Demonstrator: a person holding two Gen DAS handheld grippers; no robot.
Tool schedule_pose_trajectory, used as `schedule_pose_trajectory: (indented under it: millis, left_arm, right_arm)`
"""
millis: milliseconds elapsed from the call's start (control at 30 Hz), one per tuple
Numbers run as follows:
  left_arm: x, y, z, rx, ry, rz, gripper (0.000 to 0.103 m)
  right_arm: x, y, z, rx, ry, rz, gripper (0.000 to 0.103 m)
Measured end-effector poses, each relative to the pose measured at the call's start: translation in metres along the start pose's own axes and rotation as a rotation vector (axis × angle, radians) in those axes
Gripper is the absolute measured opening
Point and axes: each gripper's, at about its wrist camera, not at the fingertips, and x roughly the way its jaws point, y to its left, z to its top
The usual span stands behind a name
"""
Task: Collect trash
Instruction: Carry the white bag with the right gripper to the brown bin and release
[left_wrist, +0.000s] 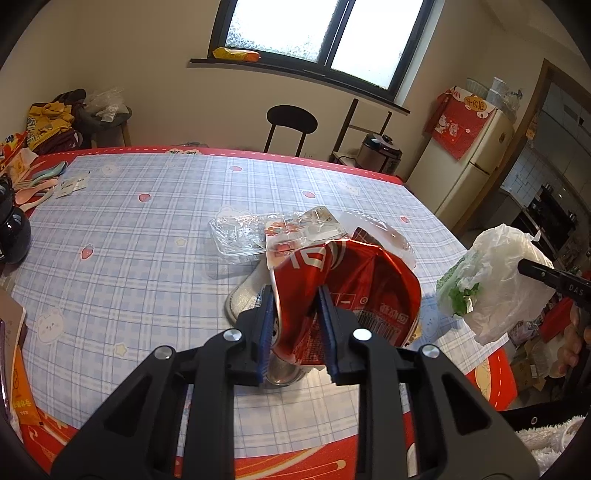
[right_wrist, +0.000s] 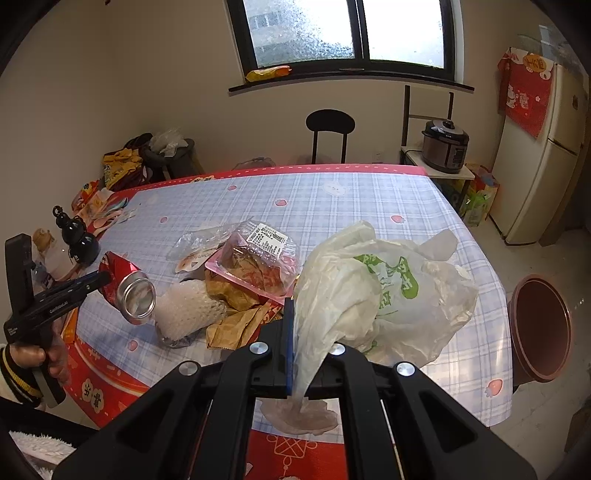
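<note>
A: Left gripper (left_wrist: 297, 295)?
B: Pinching crushed red can (left_wrist: 343, 280), held just above desk (left_wrist: 147, 236), w/ clear plastic tray (left_wrist: 240, 236) behind it.
A: Right gripper (right_wrist: 299, 328)?
B: Pressed together on neck of white plastic bag (right_wrist: 388, 291), bag over desk's right side. Wrapper pile (right_wrist: 251, 280) betw. can & bag. Brown bin (right_wrist: 541, 328) on floor, right of desk.
</note>
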Motion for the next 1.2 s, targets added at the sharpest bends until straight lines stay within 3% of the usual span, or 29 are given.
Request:
schedule_pose_trajectory:
  millis: [433,767,1000,1200]
  left_arm:
    - [-0.001,0.003,0.017,0.073,0.013,-0.052,0.026]
    - [-0.006,-0.041,0.024,0.056,-0.039,0.016,0.026]
    - [-0.004,-0.104,0.033,0.046,-0.072,0.058,0.026]
    - [0.014,-0.163,0.043,0.047,-0.066,0.032,0.026]
  right_arm:
    - [-0.01,0.009,-0.007,0.045,-0.03,-0.04,0.005]
    - [-0.007,-0.031,0.006,0.017,-0.049,0.04,0.005]
    - [-0.027,-0.112,0.033,0.038,-0.122,0.068,0.005]
    - [-0.051,-0.213,0.048,0.088,-0.177,-0.027,0.005]
